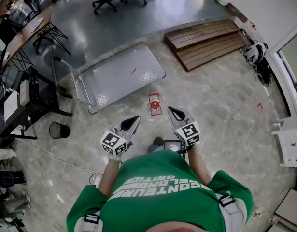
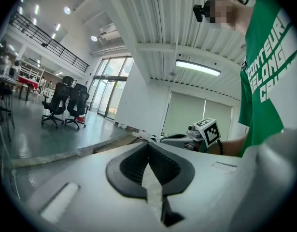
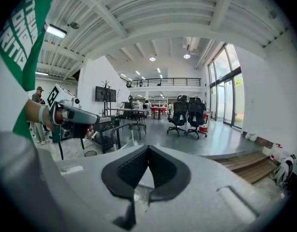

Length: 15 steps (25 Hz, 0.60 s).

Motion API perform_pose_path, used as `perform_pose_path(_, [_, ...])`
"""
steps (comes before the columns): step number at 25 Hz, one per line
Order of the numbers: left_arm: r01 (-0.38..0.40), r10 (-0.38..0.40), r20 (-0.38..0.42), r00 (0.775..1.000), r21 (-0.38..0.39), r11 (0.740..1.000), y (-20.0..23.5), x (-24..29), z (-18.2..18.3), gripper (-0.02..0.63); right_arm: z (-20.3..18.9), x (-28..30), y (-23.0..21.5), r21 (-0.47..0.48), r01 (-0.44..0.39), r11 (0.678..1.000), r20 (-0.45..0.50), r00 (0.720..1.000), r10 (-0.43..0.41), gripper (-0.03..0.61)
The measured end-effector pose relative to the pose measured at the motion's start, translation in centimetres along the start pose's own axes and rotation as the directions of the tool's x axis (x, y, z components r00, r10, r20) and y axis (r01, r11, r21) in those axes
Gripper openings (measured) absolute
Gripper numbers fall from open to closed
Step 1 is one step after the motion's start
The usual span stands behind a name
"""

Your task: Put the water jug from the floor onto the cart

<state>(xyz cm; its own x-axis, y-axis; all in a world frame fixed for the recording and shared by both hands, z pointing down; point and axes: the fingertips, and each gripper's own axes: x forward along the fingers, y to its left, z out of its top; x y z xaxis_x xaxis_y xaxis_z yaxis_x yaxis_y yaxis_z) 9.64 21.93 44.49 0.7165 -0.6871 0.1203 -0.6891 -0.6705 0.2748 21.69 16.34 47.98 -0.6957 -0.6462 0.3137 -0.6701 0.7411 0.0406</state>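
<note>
As far as I can tell from how things lie, nothing of the job is done yet. The water jug (image 1: pixel 155 104), a small clear thing with red trim when seen from above, sits on the floor (image 1: pixel 211 95) near the middle of the head view. The cart (image 1: pixel 124 74), in the upper middle of that frame, has a bare metal deck. The jug is near the cart's lower right edge but apart from it. The person in the green shirt stands at the bottom of the frame with both tools held out in front. The left gripper (image 1: pixel 134 120) has its jaws pressed together with nothing between them. The right gripper (image 1: pixel 172 110) is the same, pads meeting and empty, and each one's own view shows only the room beyond the closed tips. The jug lies just ahead of the two tips, roughly between them, and neither touches it. By my reckoning the whole task is left: open the jaws, take hold of the jug, lift it, carry it across and set it on the deck.
</note>
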Motion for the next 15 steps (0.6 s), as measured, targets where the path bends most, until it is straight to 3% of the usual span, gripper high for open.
perform_pose_path(15, [0.007,-0.007,-0.016,1.000,0.009,1.000,-1.1,8.3,0.4,0.015,-1.6,-1.3,-6.9,0.037,0.000,0.999,-0.007,1.000,0.000,-0.008])
